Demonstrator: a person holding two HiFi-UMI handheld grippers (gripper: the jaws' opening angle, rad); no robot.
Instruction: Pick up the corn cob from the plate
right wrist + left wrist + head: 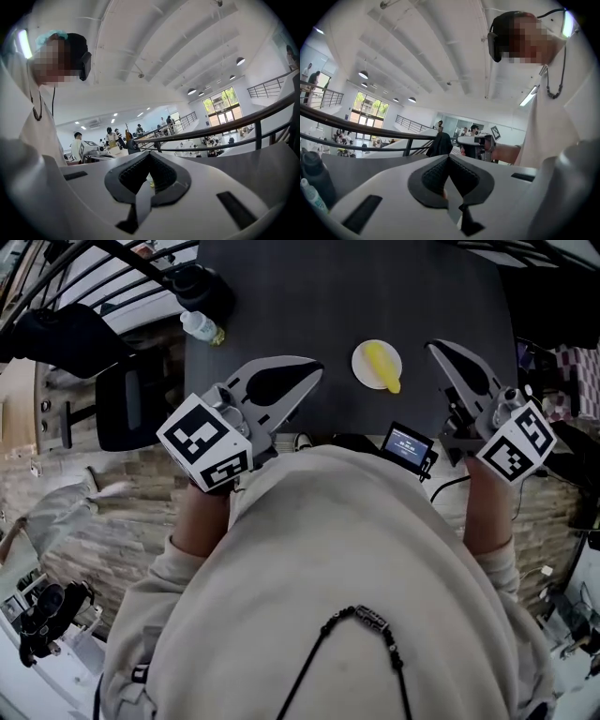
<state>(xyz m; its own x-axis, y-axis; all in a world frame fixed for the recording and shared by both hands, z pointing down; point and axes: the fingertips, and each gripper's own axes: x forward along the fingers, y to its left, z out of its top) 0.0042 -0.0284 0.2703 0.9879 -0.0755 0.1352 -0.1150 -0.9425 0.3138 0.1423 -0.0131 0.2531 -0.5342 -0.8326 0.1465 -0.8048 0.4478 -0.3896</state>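
A yellow corn cob [382, 365] lies on a small white plate [362, 359] on the black table [347, 287], near its front edge. My left gripper [317, 367] hovers left of the plate with its tips pointing toward it, jaws shut and empty. To the right of the plate, my right gripper [433, 346] is also shut on nothing, its tips just off the plate's right side. The left gripper view shows that gripper's dark pads [436, 176] meeting at the tip. The right gripper view shows its pads [133, 173] closed together too. Neither gripper touches the corn.
A clear water bottle [200, 327] and a black object [202, 287] stand at the table's left edge. A black chair [131, 404] sits left of the table. A small device with a lit screen [408, 444] hangs at the front edge. A railing [220, 131] and people show behind.
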